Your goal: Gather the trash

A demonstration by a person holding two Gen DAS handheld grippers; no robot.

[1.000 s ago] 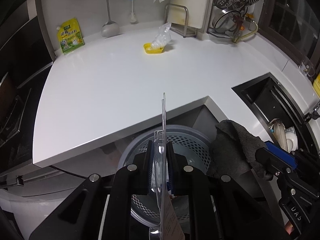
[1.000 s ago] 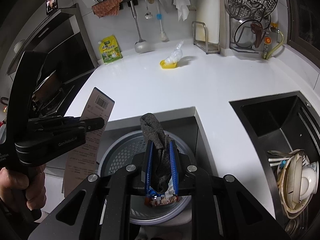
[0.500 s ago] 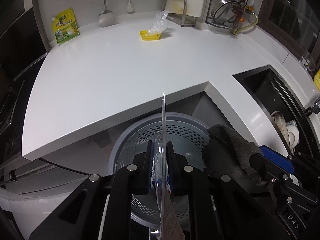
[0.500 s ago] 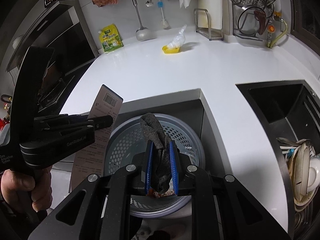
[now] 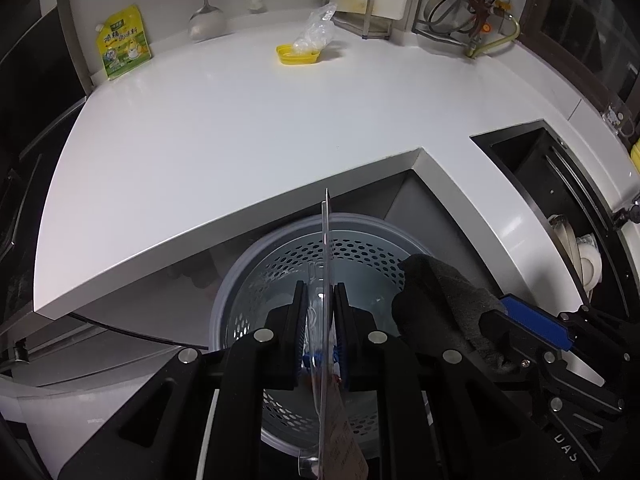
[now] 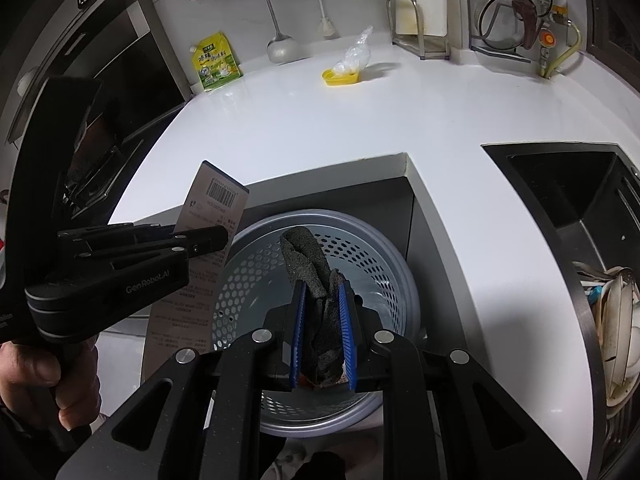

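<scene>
My left gripper (image 5: 321,294) is shut on a flat blister pack (image 5: 326,240) with a clear plastic front and a printed card back, seen edge-on; its barcode side (image 6: 216,216) shows in the right wrist view. My right gripper (image 6: 322,290) is shut on a dark grey cloth (image 6: 310,272), which also shows in the left wrist view (image 5: 440,300). Both hang over a grey perforated trash basket (image 5: 280,232) (image 6: 380,256) standing on the floor in the notch of the white counter (image 5: 240,140). A yellow lid with a crumpled clear bag (image 5: 304,48) lies far back on the counter.
A yellow-green pouch (image 5: 122,42) leans on the back wall. A black sink (image 6: 560,200) with dishes (image 6: 616,312) is at the right. A rack with a steamer and pot lids (image 6: 512,8) stands at the back right. A stove (image 6: 100,160) is at the left.
Both grippers have moved forward and over the basket, which now sits directly beneath them. Both grips are unchanged.
</scene>
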